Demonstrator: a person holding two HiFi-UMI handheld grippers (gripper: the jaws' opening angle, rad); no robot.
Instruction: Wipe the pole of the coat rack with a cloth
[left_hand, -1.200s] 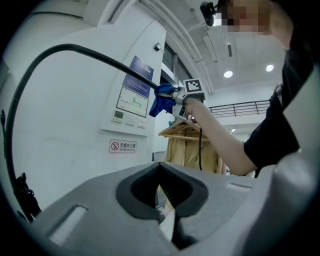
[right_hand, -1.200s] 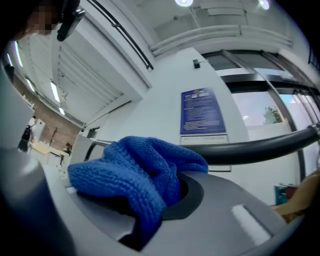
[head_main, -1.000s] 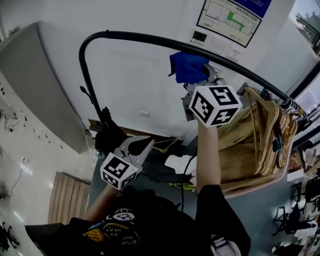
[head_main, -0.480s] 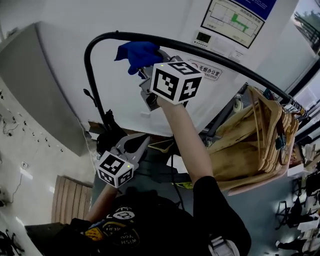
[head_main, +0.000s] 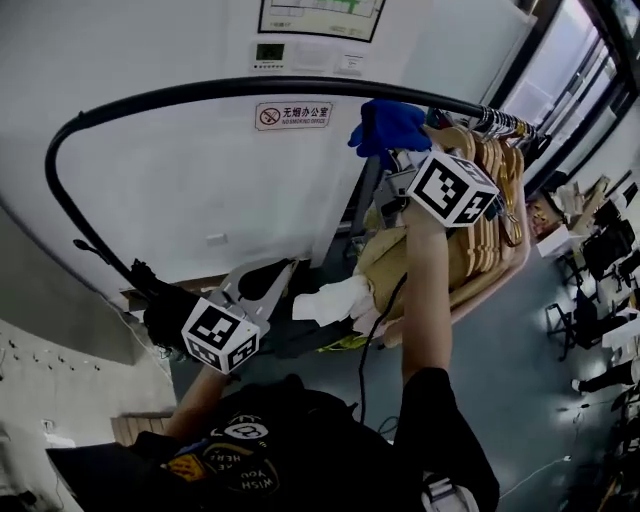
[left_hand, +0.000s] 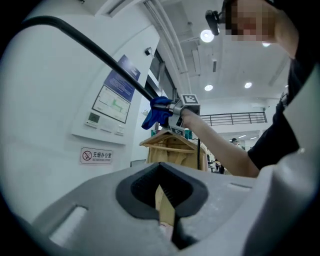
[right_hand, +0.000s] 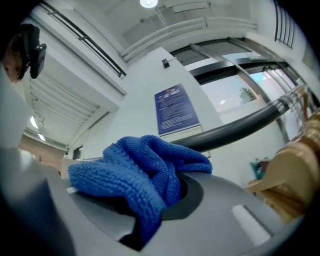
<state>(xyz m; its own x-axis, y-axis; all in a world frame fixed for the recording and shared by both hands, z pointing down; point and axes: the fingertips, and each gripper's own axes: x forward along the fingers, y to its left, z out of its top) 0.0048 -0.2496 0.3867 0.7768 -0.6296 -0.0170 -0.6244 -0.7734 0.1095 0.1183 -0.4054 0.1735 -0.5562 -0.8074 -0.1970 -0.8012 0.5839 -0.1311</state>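
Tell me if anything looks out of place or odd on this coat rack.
Nothing stands out: the right gripper holds the blue cloth up at the coat rack pole, and the wooden hangers hang bunched at one end.

Right tool raised high, jaws clamped; left tool low, jaws together.

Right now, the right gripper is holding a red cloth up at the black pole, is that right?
Not quite. The cloth is blue, not red. The right gripper view shows it, pinched in the right gripper up at the black pole.
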